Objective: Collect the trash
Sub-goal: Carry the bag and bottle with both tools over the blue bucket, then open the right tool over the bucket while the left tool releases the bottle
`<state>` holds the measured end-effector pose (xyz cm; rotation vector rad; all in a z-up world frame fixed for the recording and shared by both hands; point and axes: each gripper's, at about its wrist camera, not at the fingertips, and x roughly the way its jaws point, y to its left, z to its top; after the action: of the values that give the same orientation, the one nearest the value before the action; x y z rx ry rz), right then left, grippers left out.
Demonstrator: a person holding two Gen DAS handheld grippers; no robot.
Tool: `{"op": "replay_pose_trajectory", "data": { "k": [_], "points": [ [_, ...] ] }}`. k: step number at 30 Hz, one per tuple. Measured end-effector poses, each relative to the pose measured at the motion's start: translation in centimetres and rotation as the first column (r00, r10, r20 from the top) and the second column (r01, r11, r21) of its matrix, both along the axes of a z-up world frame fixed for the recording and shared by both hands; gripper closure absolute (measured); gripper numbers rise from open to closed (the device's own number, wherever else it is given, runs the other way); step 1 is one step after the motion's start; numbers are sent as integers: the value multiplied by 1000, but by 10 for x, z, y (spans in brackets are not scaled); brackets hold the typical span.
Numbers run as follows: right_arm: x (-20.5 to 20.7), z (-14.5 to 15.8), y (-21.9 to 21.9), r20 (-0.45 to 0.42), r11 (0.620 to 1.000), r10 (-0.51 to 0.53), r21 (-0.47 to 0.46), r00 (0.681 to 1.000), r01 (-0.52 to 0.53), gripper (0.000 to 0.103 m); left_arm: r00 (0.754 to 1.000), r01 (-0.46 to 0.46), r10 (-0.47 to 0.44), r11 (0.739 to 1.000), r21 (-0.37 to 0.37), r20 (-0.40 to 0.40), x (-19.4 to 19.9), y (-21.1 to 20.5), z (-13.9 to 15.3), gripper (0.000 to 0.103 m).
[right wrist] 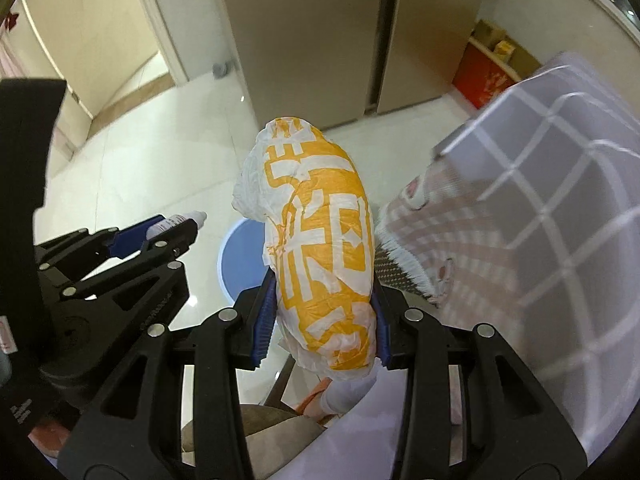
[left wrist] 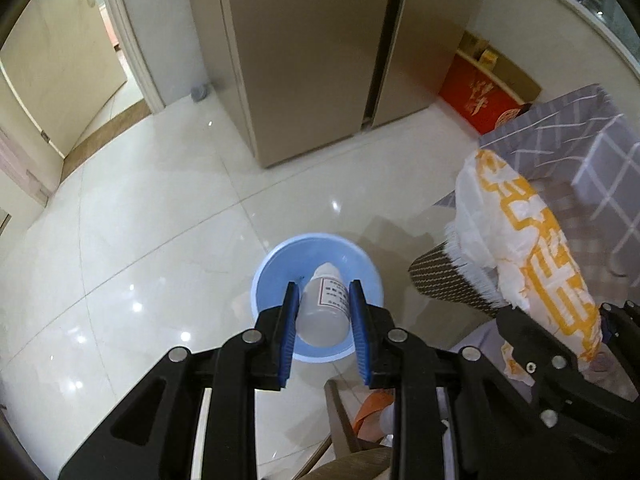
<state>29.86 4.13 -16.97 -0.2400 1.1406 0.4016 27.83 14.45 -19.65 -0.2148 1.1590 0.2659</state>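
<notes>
Left gripper [left wrist: 325, 304] clamps a small white bottle [left wrist: 323, 308] above the blue bin [left wrist: 272, 280]. Right gripper [right wrist: 324, 312] clamps a white-and-orange wrapper [right wrist: 320, 248]; bin at its 10 o'clock.

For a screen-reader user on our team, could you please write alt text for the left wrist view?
The left gripper clamps a small translucent bottle with a white cap directly above a blue bin on a glossy tiled floor. At right, the right gripper holds a crumpled white-and-orange bag beside a grey checked cloth.
</notes>
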Motion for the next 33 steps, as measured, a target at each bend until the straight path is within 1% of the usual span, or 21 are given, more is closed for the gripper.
{"op": "replay_pose_trajectory", "data": {
  "k": [2,5,7,8,9,10,12,15,20,23,27,30,33],
  "points": [
    [-1,-12,10,-30,1000,22,-16,999,-22,64,999,-23,23,1000,2,-32,0,11,-12,78],
    [6,-29,25,-87,999,51,-14,995,-52,63,997,-56,56,998,-1,-62,-7,24,-22,78],
    [9,-36,32,-111,996,88,14,990,-87,56,994,-77,77,997,7,-75,-13,34,-24,78],
    [10,-37,36,-112,994,107,32,988,-104,35,993,-84,85,996,11,-78,-15,39,-25,78],
    [9,-38,38,-105,994,112,32,988,-109,22,992,-100,101,995,20,-81,-19,44,-25,78],
    [9,-39,41,-74,994,106,11,992,-106,18,991,-107,108,994,19,-81,-23,48,-26,78],
    [10,-37,42,-39,994,109,11,993,-109,18,990,-118,119,993,15,-80,-27,52,-24,78],
    [12,-38,37,-76,995,96,22,992,-95,18,989,-120,121,993,17,-82,-30,54,-24,78],
    [15,-32,19,-59,997,78,17,995,-77,18,990,-105,105,994,-2,-92,-23,51,-35,78],
    [18,-28,10,-35,998,46,41,998,-45,18,992,-80,78,997,-21,-103,-19,45,-41,78],
    [23,-20,0,9,999,3,34,1000,-4,18,994,-42,36,998,-50,-106,-9,33,-47,78],
    [28,-18,-6,16,999,-20,38,1000,20,18,995,-7,0,998,-68,-103,2,22,-49,78],
    [33,-22,-8,26,999,-43,1,999,43,18,995,24,-31,997,-72,-100,14,13,-49,77]
  ]
}}
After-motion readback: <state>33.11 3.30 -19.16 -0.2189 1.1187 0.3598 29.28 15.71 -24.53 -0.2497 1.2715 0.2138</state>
